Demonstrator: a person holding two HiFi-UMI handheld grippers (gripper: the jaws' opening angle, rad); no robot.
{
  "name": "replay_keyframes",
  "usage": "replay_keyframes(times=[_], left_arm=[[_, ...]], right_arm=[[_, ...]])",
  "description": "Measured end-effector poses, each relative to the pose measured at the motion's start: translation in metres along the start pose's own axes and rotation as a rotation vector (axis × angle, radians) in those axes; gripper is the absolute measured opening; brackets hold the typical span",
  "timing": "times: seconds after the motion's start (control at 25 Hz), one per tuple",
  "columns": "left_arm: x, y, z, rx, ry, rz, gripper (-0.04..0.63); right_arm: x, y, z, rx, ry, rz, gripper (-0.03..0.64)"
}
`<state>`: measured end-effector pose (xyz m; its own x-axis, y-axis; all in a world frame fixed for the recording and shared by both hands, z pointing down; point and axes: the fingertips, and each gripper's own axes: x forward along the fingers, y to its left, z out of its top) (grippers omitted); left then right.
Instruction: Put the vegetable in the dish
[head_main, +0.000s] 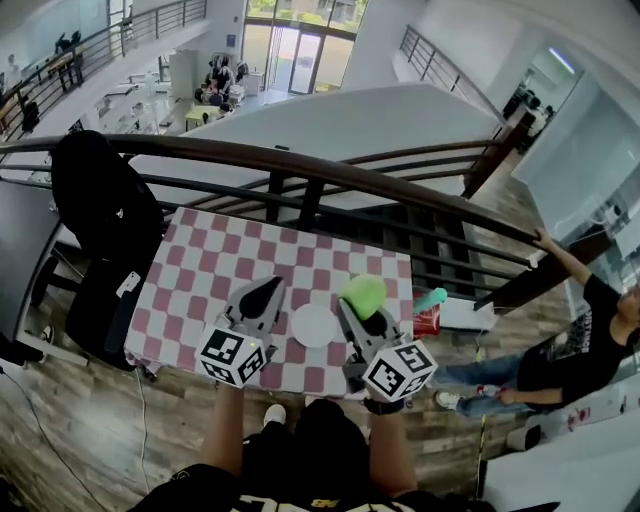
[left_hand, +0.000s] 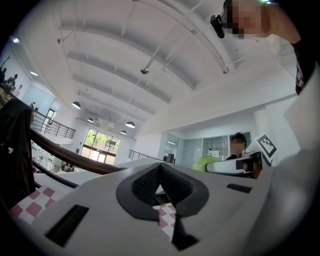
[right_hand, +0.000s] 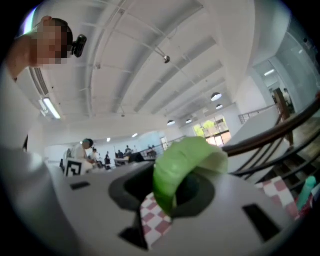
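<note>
Vegetable (head_main: 364, 294), a green leaf, is pinched in the right tool (head_main: 353, 311), up over the checkered worktop (head_main: 200, 250) just right of the dish (head_main: 314, 326). Left tool (head_main: 268, 291) is pressed together, empty, left of the dish.

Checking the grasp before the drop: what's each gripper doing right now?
Left gripper: jaws shut, nothing between them.
Right gripper: jaws closed on the green vegetable.

Green vegetable (head_main: 363, 295), white dish (head_main: 315, 325) — checked tablecloth (head_main: 200, 250), seemingly red-and-white
</note>
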<state>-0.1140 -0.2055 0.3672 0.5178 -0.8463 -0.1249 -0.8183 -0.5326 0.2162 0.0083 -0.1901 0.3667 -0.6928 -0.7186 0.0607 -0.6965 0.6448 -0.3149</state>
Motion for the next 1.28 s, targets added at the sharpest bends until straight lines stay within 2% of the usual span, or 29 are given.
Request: replay_keyframes(times=[0.24, 0.48, 0.64, 0.76, 0.88, 1.04, 1.2, 1.28], left_arm=[[0.011, 0.02, -0.044, -0.003, 0.096, -0.017, 0.02], [0.01, 0.032, -0.116, -0.024, 0.262, -0.044, 0.02], [0.01, 0.032, -0.155, -0.095, 0.341, -0.082, 0.02], [0.014, 0.027, -0.176, -0.107, 0.386, -0.127, 0.021], [0.014, 0.016, -0.193, -0.08, 0.457, -0.2, 0.023], [0.018, 0.0, -0.218, 0.005, 0.549, -0.354, 0.051], [0.02, -0.023, -0.242, 0.088, 0.64, -0.571, 0.164], [0.018, -0.034, -0.254, 0.14, 0.69, -0.672, 0.241]], right_arm=[[0.014, -0.029, -0.037, 0.018, 0.081, 0.03, 0.112], [0.003, -0.07, -0.1, 0.043, 0.213, -0.031, 0.112], [-0.008, -0.097, -0.14, 0.12, 0.281, -0.034, 0.112], [-0.012, -0.114, -0.161, 0.197, 0.298, -0.002, 0.112], [-0.014, -0.115, -0.176, 0.334, 0.269, 0.093, 0.112], [-0.007, -0.115, -0.19, 0.513, 0.213, 0.287, 0.112], [-0.004, -0.104, -0.213, 0.55, 0.277, 0.482, 0.11], [-0.001, -0.092, -0.218, 0.574, 0.292, 0.596, 0.11]])
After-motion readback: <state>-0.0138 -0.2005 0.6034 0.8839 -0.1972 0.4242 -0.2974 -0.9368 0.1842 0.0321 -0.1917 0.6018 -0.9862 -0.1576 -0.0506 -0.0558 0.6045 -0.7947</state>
